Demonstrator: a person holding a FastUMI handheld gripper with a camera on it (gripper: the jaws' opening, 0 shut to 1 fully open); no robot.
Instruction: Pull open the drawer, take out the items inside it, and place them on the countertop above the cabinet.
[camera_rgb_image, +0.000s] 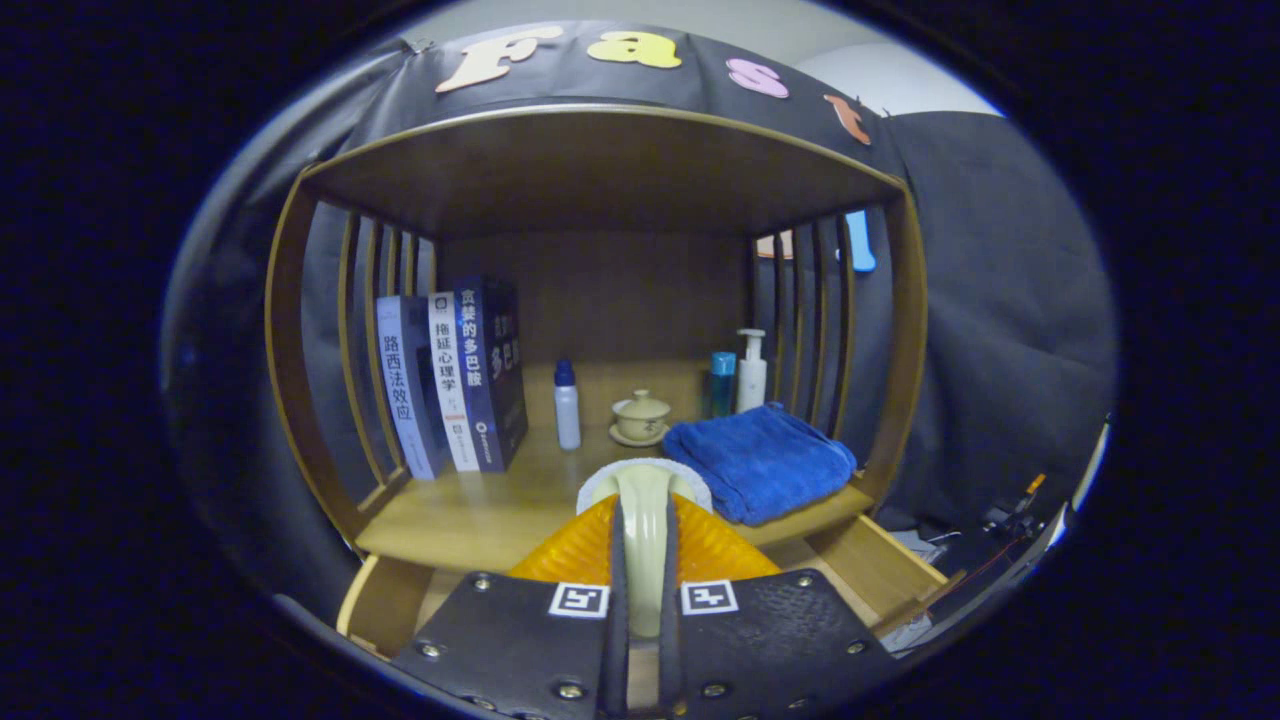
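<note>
Gripper view showed jaws clamped on a cream brush handle (642, 540) over the wooden worktop (480, 510), beside a blue towel (760, 460), books (455, 385) and dark cloth walls.

Your gripper (643, 545) clamps a cream handle (645, 530) whose lower end vanishes between the fingers; its white round head (600, 484) is mostly hidden behind them, so you cannot tell what tool it is. The open drawer (880, 565) below the countertop (480, 515) has its inside covered by the gripper. The teal bottle (722, 385) is partly masked by the folded blue towel (760, 460).
</note>
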